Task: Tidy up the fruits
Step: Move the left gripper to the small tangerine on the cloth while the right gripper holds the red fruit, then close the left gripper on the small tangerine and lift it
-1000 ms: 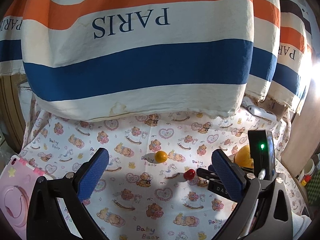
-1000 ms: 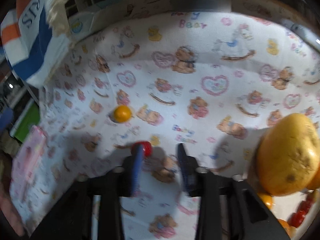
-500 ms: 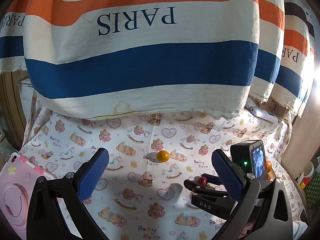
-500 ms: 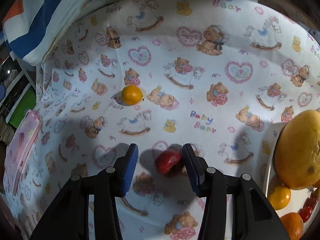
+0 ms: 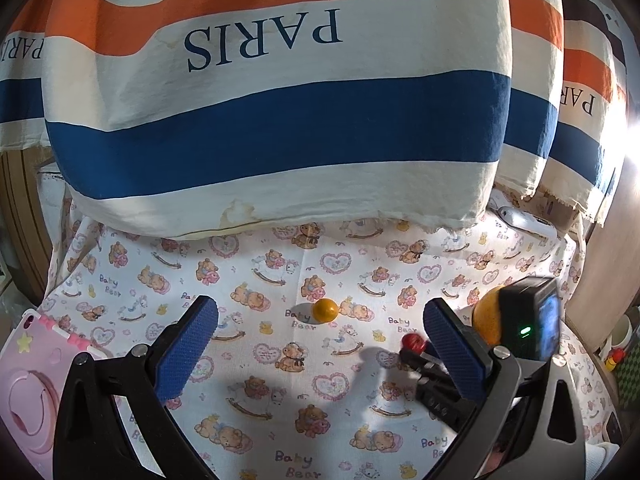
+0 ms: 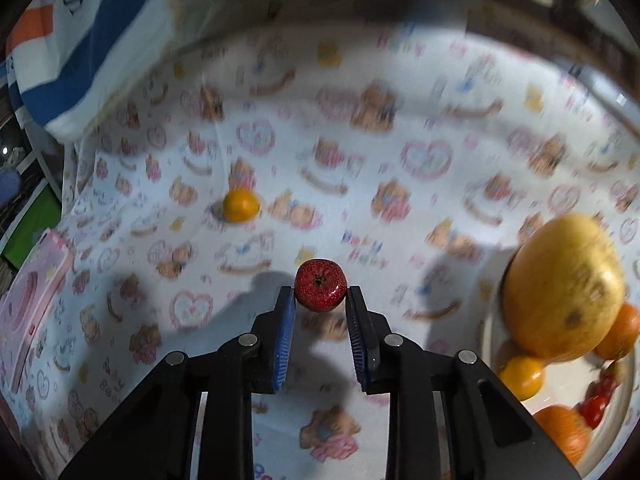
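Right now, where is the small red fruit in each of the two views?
Left wrist view: small red fruit low right, at the right tongs' tips.
Right wrist view: small red fruit centre, pinched between the blue pads.
Shared landmark: the small orange fruit alone on the bear-print cloth.

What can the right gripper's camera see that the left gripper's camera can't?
Only the right wrist view shows the plate with small oranges and little red fruits beside the big yellow fruit.

Only the left wrist view shows the open left gripper and the PARIS cloth's full lettering.

Both show the right gripper shut on the small red fruit, the loose orange fruit and the pink case.
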Motion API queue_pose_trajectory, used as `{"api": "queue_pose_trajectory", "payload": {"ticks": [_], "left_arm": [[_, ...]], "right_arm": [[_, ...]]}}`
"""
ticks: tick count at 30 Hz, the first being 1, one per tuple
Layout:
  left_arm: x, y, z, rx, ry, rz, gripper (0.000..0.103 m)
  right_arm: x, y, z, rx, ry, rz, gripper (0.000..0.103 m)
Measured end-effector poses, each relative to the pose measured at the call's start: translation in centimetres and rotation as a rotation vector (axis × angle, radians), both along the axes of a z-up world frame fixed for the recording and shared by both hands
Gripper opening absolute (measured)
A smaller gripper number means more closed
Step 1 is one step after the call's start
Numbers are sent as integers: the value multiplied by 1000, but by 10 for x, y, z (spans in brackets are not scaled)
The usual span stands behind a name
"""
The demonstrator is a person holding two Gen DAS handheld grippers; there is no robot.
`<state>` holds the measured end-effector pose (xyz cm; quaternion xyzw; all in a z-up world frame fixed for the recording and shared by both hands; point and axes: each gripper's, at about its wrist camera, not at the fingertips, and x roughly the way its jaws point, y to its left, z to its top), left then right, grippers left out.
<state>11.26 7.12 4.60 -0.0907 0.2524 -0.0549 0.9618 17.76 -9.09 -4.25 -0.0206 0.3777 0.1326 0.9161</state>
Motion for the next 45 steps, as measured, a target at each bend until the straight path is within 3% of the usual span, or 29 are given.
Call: {"api": "queue_pose_trajectory", "payload": {"ticks": [6,10,15,16,20,23,26,30,37,41,45], "left_arm": [[3,0,-3,14,7,11,102],[6,1,-6,24,9,20,102],[11,1,-11,49,20,24,101],[12,2,-11,49,24,23,96],[15,8,-8,6,38,1,88],[24,4,-7,25,61,3,83],[43,-7,-14,56,111,-33,82],[76,-26,-35,121,211,-67,71],[122,-29,-69,80,346,-83,53],[132,-28,-79,63,366,-96,47],[136,-40,-80,116,353,-117,47]], "right_arm": [[-10,-11,20,7,-197,-79,27],[-13,-36,25,113,-238,-142,27],[-16,-45,33,77,-298,-177,27],[-17,-47,34,80,-303,-179,27],[-15,-52,34,98,-290,-171,27],[-12,-59,30,126,-255,-179,27],[-9,-62,26,139,-235,-191,27],[-6,-67,23,149,-221,-206,27],[-1,-70,17,141,-197,-214,27],[0,-68,16,137,-192,-210,27],[2,-69,15,140,-182,-211,27]]}}
